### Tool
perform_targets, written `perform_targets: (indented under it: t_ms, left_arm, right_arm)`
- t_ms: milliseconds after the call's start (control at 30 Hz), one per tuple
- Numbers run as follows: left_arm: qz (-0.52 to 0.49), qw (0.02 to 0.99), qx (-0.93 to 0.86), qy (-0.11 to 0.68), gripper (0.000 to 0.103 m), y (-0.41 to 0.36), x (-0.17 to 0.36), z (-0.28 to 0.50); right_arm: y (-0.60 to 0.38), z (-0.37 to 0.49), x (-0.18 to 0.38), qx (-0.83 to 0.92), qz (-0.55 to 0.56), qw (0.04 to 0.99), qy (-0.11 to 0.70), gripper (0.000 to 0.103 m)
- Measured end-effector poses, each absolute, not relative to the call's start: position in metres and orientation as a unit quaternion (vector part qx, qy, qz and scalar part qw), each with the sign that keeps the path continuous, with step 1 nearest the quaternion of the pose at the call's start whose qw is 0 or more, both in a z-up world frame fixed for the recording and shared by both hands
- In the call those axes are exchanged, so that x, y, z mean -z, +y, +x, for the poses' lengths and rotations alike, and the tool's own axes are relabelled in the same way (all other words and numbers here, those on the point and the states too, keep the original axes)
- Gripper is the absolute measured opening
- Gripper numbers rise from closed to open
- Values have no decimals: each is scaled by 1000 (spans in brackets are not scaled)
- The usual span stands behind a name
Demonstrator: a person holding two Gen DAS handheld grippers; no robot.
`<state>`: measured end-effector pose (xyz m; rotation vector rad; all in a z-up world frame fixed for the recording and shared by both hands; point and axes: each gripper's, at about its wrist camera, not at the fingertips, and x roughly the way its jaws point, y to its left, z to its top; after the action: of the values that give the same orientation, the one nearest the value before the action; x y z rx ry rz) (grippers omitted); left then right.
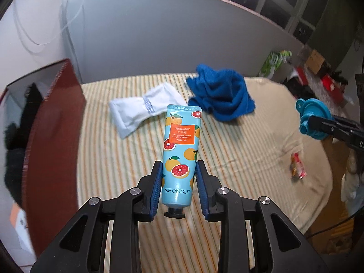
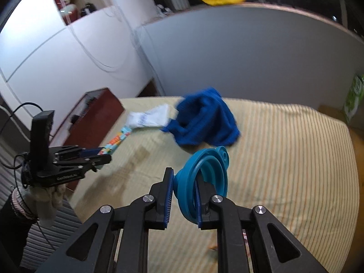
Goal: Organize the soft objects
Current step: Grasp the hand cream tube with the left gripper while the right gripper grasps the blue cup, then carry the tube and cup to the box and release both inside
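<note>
My left gripper [image 1: 179,167] is shut on a light-blue hand cream tube [image 1: 180,152] with grapefruit print, held above the striped tablecloth [image 1: 136,170], cap toward the camera. My right gripper [image 2: 183,177] is shut on a teal collapsible silicone funnel [image 2: 204,177], held above the table; it shows at the right edge of the left wrist view [image 1: 315,119]. A crumpled blue towel [image 1: 220,93] and a white soft pouch [image 1: 145,107] lie at the far side of the table. The left gripper with the tube also shows in the right wrist view [image 2: 107,152].
A dark red open box [image 1: 54,136] with dark items inside stands at the table's left edge. A small red-and-yellow packet [image 1: 298,166] lies on the cloth at the right. A grey partition [image 1: 170,41] runs behind the table. A green box [image 1: 273,63] stands far right.
</note>
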<state>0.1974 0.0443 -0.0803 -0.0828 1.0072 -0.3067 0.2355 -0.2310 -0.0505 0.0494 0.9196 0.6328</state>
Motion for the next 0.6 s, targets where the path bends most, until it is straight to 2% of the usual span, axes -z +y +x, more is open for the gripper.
perform_targets:
  t_ms: [333, 600]
  left_arm:
    - [-51, 898, 100, 425, 27, 109, 23, 154]
    - [-68, 909, 13, 411, 27, 189, 16, 125]
  right_arm:
    - [-158, 228, -3, -376, 0, 838, 396, 15]
    - [-64, 222, -20, -452, -23, 805, 385, 15]
